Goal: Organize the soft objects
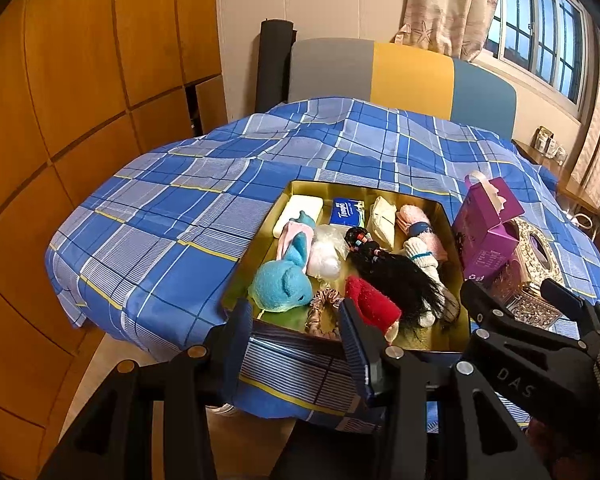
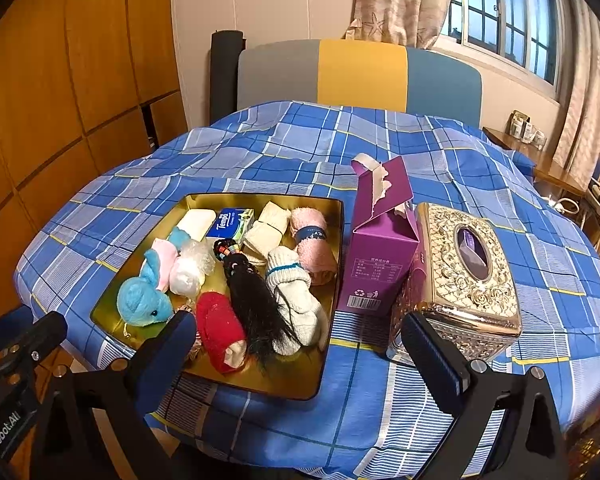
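Observation:
A gold tray (image 1: 364,186) (image 2: 260,197) on the blue plaid cloth holds soft things. Among them are a blue plush animal (image 1: 284,284) (image 2: 142,302), a red sock (image 1: 370,300) (image 2: 218,328), a black hairpiece (image 1: 400,276) (image 2: 256,304), white socks (image 2: 296,300), a pink rolled towel (image 2: 312,240), a scrunchie (image 1: 324,312) and a tissue pack (image 2: 230,222). My left gripper (image 1: 296,332) hovers open at the tray's near edge with nothing between its fingers. My right gripper (image 2: 304,344) stands wide open over the tray's near right corner, holding nothing.
A torn purple carton (image 2: 380,252) and an ornate gold tissue box (image 2: 468,268) stand right of the tray. A grey, yellow and blue chair back (image 2: 356,76) is behind the table. Wooden cabinets are on the left, a window and curtain on the right.

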### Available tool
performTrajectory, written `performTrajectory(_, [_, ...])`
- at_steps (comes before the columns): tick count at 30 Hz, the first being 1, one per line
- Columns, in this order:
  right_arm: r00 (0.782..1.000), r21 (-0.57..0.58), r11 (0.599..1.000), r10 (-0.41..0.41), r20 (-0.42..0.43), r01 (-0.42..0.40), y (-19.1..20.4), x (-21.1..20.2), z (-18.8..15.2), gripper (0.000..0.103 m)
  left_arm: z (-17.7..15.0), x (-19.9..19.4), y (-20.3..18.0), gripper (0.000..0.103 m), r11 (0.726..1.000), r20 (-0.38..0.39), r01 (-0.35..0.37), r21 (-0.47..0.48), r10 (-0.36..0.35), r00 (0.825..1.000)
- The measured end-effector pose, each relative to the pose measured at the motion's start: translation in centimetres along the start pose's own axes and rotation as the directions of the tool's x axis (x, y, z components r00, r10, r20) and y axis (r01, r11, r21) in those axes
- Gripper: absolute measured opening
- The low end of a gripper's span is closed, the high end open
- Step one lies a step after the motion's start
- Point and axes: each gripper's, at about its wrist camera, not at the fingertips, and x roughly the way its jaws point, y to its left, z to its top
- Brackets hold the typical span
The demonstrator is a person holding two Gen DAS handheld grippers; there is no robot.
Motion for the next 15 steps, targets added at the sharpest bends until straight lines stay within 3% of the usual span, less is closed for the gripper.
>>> performTrajectory(15, [1.000, 0.004, 1.000, 0.003, -0.009, -0.003, -0.08, 0.26, -0.05, 0.103, -0.11, 0.29, -0.01, 0.043, 1.000, 0.004, -0.026, 0.002, 0.026, 1.000])
